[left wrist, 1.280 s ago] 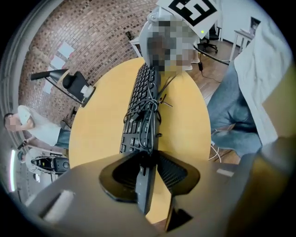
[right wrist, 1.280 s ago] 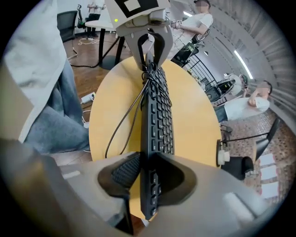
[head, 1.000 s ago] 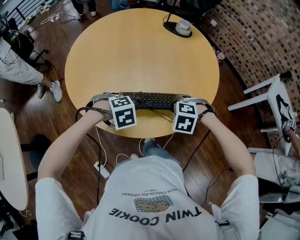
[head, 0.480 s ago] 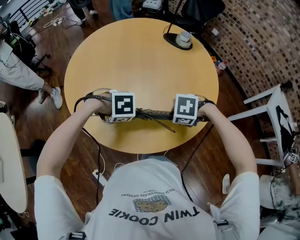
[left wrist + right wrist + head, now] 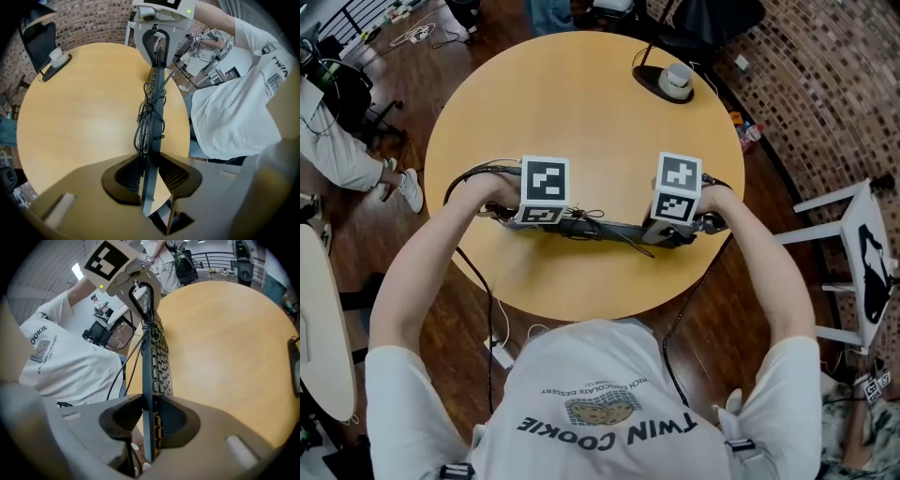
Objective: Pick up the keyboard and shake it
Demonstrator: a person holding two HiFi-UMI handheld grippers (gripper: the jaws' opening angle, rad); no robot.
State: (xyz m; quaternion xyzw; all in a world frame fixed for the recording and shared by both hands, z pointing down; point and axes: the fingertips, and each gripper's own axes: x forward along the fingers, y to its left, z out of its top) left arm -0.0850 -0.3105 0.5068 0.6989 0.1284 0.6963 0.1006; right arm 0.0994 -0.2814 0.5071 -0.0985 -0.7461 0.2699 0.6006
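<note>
Keyboard (image 5: 609,229) lifted off table (image 5: 581,112) and tipped on edge since a second ago. We have left gripper (image 5: 149,174) and right gripper (image 5: 149,420) clamped on its ends; ready to shake.

Cannot see the keys of the keyboard (image 5: 614,230) in the head view, turned edge-on there. Cannot see its two ends either, covered by the left gripper (image 5: 540,213) and the right gripper (image 5: 675,228). Cannot follow its near end past the closed jaws in either gripper view. Cannot tell what the pale thing (image 5: 677,79) on the dark base at the far rim of the table (image 5: 581,103) is. Cut off by the left edge: a bystander (image 5: 337,155). Cut off by the right edge: a white chair (image 5: 862,220).
</note>
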